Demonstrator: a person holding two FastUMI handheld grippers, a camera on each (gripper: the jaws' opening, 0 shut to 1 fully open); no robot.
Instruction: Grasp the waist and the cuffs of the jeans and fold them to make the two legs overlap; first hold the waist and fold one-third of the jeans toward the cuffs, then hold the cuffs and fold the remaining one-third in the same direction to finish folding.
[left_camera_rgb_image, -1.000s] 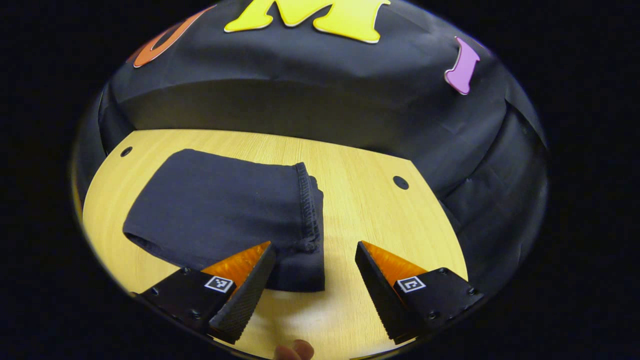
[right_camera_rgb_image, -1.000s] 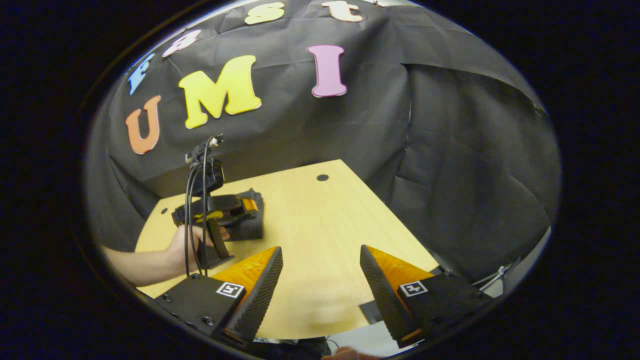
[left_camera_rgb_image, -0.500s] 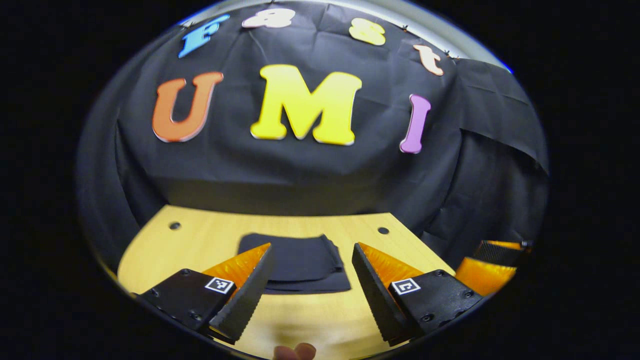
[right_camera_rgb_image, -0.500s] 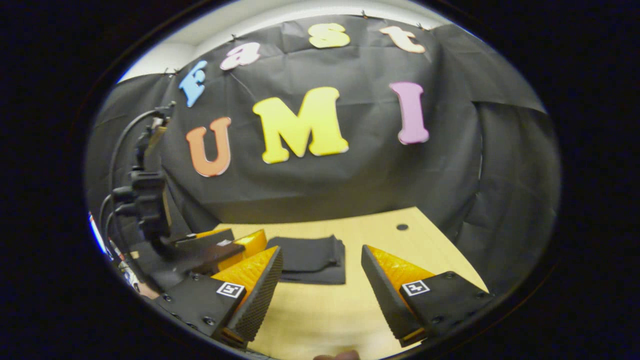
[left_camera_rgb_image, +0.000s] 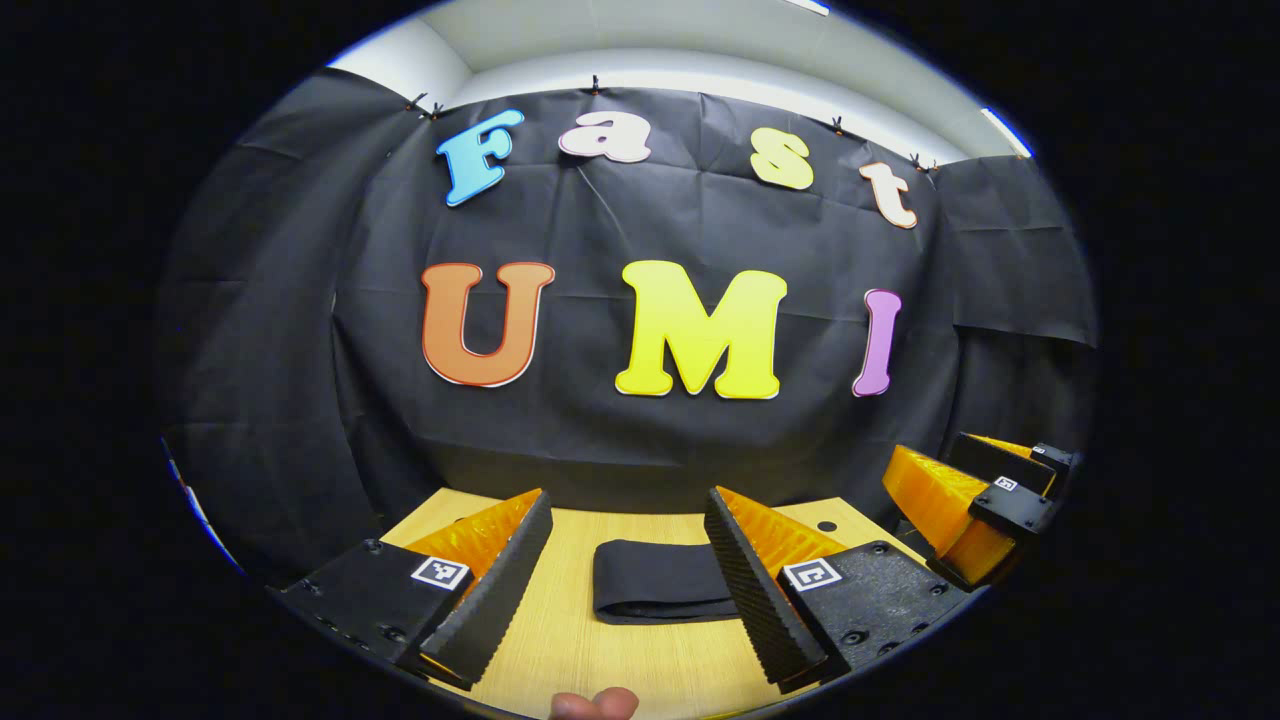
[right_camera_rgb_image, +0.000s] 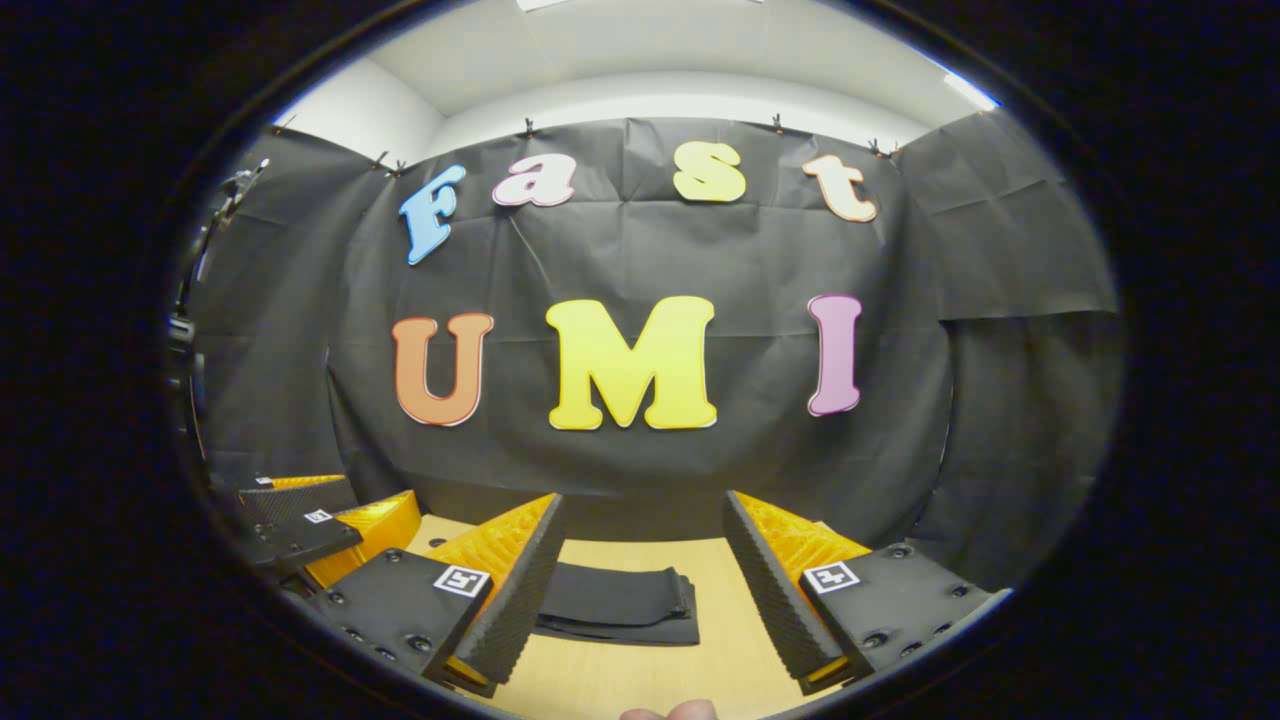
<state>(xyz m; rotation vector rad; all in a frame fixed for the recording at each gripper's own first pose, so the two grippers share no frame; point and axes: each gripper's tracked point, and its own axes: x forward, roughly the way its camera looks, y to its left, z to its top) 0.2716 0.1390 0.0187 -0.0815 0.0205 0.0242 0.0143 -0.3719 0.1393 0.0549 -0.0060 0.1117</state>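
A: Jeans (left_camera_rgb_image: 662, 593) status? Quick.

B: They are lying as a compact dark bundle on the wooden table (left_camera_rgb_image: 640, 665), ahead of the left gripper (left_camera_rgb_image: 625, 585), sitting in the gap between its two fingers but farther out, not touched.

A: Fingers?

B: Left gripper's are standing wide apart, gripping nothing. Right gripper (right_camera_rgb_image: 643, 590) is doing the same: spread, empty, with the jeans (right_camera_rgb_image: 618, 603) ahead and slightly toward its left finger.

A: Long axis?

B: The bundle is running crosswise to both pairs of fingers, side to side, flat and layered. Layered edges are showing at its right end in the right gripper view.

A: Which one is nearer?

B: Hard to call; both are sitting back over the near table edge, about level. In the left gripper view the right gripper (left_camera_rgb_image: 975, 500) is showing off beyond the right finger; in the right gripper view the left gripper (right_camera_rgb_image: 330, 520) is sitting beyond the left finger.

A: Task progress?

B: I'm judging the folding as done or nearly so; the bundle is looking short and stacked. Any coming move would be straight forward and down.

A: Anything else?

B: A fingertip (left_camera_rgb_image: 595, 703) is peeking in at the bottom edge.
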